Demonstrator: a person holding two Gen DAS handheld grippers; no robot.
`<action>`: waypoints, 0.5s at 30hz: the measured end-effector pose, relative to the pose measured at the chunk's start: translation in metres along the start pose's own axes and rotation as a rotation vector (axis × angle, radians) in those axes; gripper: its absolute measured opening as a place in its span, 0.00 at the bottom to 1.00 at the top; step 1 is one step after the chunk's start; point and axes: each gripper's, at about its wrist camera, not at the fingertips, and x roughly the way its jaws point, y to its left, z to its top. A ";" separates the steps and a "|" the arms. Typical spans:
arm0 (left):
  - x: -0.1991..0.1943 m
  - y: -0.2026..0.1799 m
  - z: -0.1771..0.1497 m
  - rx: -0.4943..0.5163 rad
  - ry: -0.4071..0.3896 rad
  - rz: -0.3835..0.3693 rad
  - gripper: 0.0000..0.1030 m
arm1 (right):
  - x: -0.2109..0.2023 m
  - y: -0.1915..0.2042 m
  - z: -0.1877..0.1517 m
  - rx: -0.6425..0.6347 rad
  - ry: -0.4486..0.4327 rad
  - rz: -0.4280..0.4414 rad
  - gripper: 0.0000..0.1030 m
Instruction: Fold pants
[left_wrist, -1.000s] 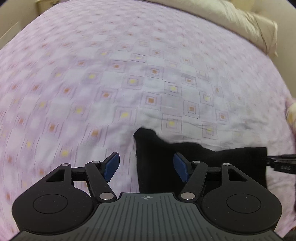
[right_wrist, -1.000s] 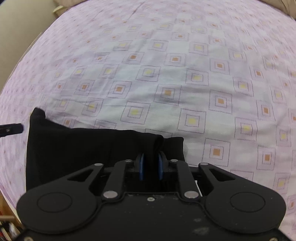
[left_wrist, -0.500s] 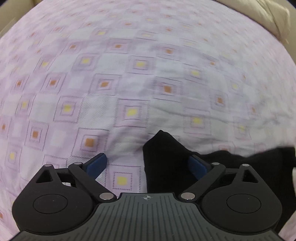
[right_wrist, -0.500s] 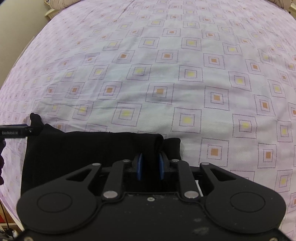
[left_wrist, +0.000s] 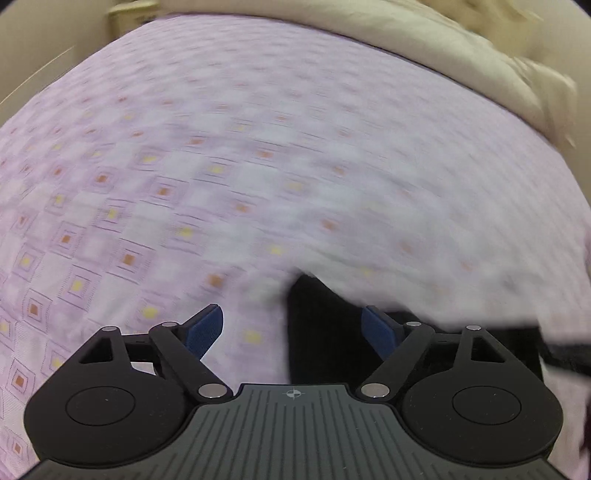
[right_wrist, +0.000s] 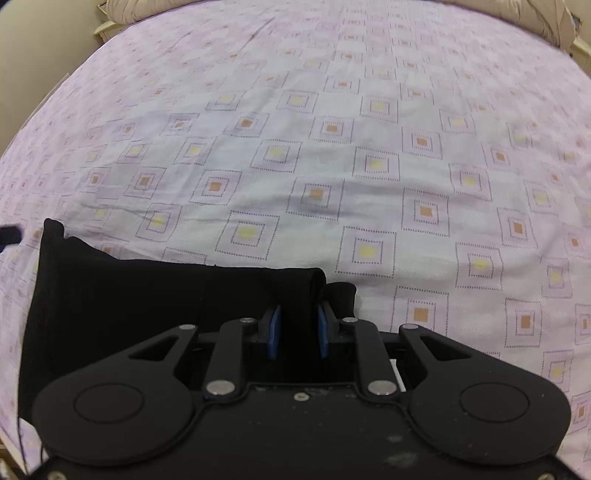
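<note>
Black pants (right_wrist: 129, 302) lie folded into a band on the purple-checked bed sheet (right_wrist: 369, 147), near its front edge. My right gripper (right_wrist: 299, 317) is shut on a raised fold at the band's right end, with the cloth pinched between the blue pads (right_wrist: 275, 326). In the blurred left wrist view, the left gripper (left_wrist: 291, 317) hangs over the band's other end (left_wrist: 321, 332). Its jaws stand wide and are closing. The pants' corner lies between them, close by the right pad (left_wrist: 378, 330), and neither pad presses on it.
A cream duvet (left_wrist: 480, 55) is bunched along the far side of the bed, also seen as a cream heap (right_wrist: 524, 22). Beige wall shows past the sheet's left edge (right_wrist: 22, 92). The sheet (left_wrist: 221, 166) is bare beyond the pants.
The left jaws spread much wider, then narrowed a little, and that hand swung away so its view now blurs. The right gripper kept its hold on the fold and hardly moved.
</note>
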 end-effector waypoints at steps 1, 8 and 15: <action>-0.002 -0.011 -0.008 0.044 0.010 -0.023 0.79 | -0.001 0.002 -0.001 -0.008 -0.013 -0.009 0.20; 0.023 -0.076 -0.072 0.276 0.182 -0.096 0.80 | -0.007 -0.003 0.004 -0.019 -0.048 -0.022 0.30; 0.027 -0.079 -0.078 0.219 0.173 -0.065 0.87 | -0.060 -0.009 -0.011 0.009 -0.176 0.037 0.39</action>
